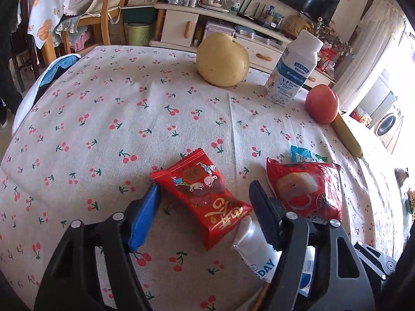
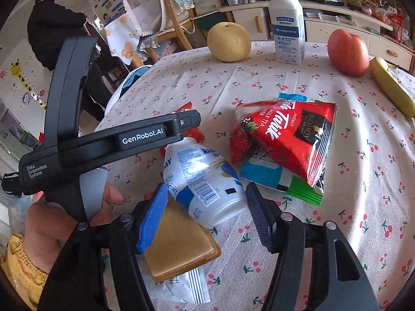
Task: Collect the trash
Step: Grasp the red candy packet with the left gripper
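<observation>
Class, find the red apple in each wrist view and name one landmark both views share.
Left wrist: red apple at right edge, past the white milk bottle.
Right wrist: apple upper right, right of the bottle.
Shared landmark: yellow pear.

Right tool (image 2: 206,217) open, straddling white bottle (image 2: 205,178).

Glossy foil snack wrapper (image 1: 201,195) on matt woven cherry-print tablecloth (image 1: 103,129); smooth plastic bottle (image 2: 205,181).
</observation>
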